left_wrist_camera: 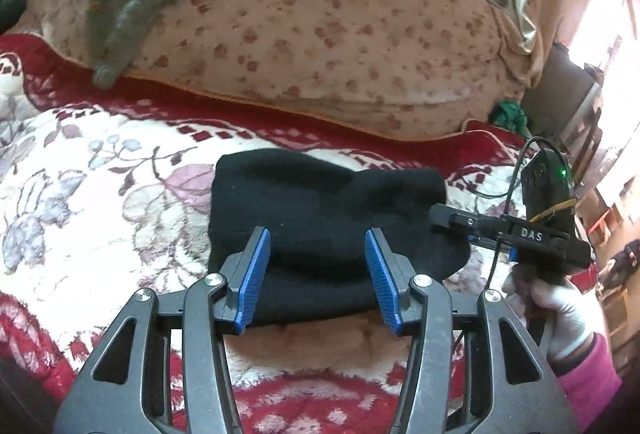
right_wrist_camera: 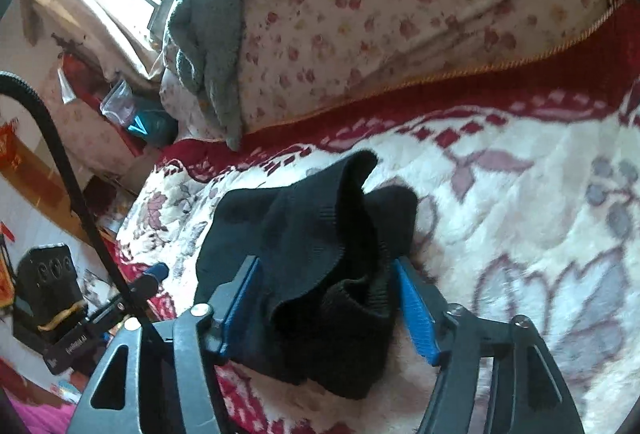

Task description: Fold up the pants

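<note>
Folded black pants [left_wrist_camera: 320, 218] lying on floral blanket [left_wrist_camera: 100, 170]; left gripper [left_wrist_camera: 318, 274] hovering wide apart over near edge, right gripper [right_wrist_camera: 324, 310] spread, loosely straddling bunched cuff.

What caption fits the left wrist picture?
Open left gripper over folded black pants on a flowered blanket.

Near edge of black pants [right_wrist_camera: 304, 274] behind the right tool [right_wrist_camera: 324, 310], frame-cropped quilt [left_wrist_camera: 320, 34].
</note>
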### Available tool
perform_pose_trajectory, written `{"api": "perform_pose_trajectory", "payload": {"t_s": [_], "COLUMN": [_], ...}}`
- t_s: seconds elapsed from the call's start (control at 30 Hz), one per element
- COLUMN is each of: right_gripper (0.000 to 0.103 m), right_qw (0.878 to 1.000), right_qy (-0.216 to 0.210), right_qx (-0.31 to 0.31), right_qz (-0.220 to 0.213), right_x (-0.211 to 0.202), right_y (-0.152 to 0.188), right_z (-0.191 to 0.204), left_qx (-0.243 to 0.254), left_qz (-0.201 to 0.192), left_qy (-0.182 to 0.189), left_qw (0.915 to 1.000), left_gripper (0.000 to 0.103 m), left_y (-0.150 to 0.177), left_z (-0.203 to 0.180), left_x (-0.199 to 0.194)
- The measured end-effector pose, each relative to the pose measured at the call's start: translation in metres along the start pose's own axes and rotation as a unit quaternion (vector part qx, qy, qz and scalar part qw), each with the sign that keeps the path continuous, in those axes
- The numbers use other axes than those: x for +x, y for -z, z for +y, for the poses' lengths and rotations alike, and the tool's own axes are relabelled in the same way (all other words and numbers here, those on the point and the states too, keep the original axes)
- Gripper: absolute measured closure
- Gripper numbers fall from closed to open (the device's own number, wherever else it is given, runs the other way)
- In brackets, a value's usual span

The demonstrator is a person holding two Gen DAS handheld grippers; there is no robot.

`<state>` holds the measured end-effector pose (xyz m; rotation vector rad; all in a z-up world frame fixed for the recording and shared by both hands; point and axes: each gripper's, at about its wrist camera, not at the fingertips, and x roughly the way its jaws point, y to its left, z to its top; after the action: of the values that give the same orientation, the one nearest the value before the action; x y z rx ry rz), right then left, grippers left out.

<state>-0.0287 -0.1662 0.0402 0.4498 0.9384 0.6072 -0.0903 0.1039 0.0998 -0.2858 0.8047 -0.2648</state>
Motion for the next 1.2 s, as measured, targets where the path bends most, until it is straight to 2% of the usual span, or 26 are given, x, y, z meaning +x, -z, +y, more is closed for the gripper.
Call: {"api": "perform_pose_trajectory", "payload": {"t_s": [0.07, 0.17, 0.33, 0.5, 0.63, 0.77, 0.8, 0.9, 1.03, 1.2], "right_gripper": [0.078, 0.083, 0.084, 0.084, 0.084, 0.068, 0.068, 0.068, 0.068, 0.068], "right_qw": [1.0, 0.999, 0.998, 0.998, 0.998, 0.998, 0.998, 0.997, 0.995, 0.994], "right_qy": [0.015, 0.005, 0.019, 0.039, 0.049, 0.047, 0.051, 0.062, 0.085, 0.069], "right_qx": [-0.01, -0.036, -0.057, -0.029, -0.008, 0.025, 0.028, 0.029, 0.0, -0.039], "right_qz": [-0.017, -0.026, -0.026, -0.026, -0.026, -0.03, -0.03, -0.037, -0.061, -0.079], "right_x": [-0.002, -0.011, -0.019, -0.014, -0.007, -0.009, -0.01, -0.019, -0.036, -0.047], "right_y": [0.002, 0.004, 0.008, 0.013, 0.019, 0.02, 0.02, 0.019, 0.015, 0.007], "right_z": [0.004, 0.017, 0.028, 0.01, -0.007, -0.017, -0.018, -0.012, 0.007, 0.037], "left_qx": [-0.003, -0.001, -0.002, 0.015, 0.025, 0.032, 0.035, 0.034, 0.031, 0.033], "left_qz": [0.004, 0.004, 0.007, 0.011, 0.034, 0.044, 0.044, 0.048, 0.039, 0.021], "left_qy": [-0.003, -0.005, -0.007, -0.007, -0.024, -0.053, -0.057, -0.063, -0.072, -0.086], "left_qw": [1.0, 1.0, 1.0, 0.9998, 0.9988, 0.9971, 0.9968, 0.9963, 0.9962, 0.9955], "left_gripper": [0.054, 0.054, 0.054, 0.054, 0.054, 0.054, 0.054, 0.054, 0.054, 0.054], "left_y": [0.002, 0.002, 0.002, 0.008, 0.017, 0.024, 0.024, 0.021, 0.015, 0.008], "left_z": [0.001, 0.0, -0.006, -0.015, -0.019, -0.022, -0.023, -0.025, -0.026, -0.027], "left_x": [0.002, 0.003, 0.009, 0.016, 0.035, 0.048, 0.048, 0.046, 0.037, 0.026]}}
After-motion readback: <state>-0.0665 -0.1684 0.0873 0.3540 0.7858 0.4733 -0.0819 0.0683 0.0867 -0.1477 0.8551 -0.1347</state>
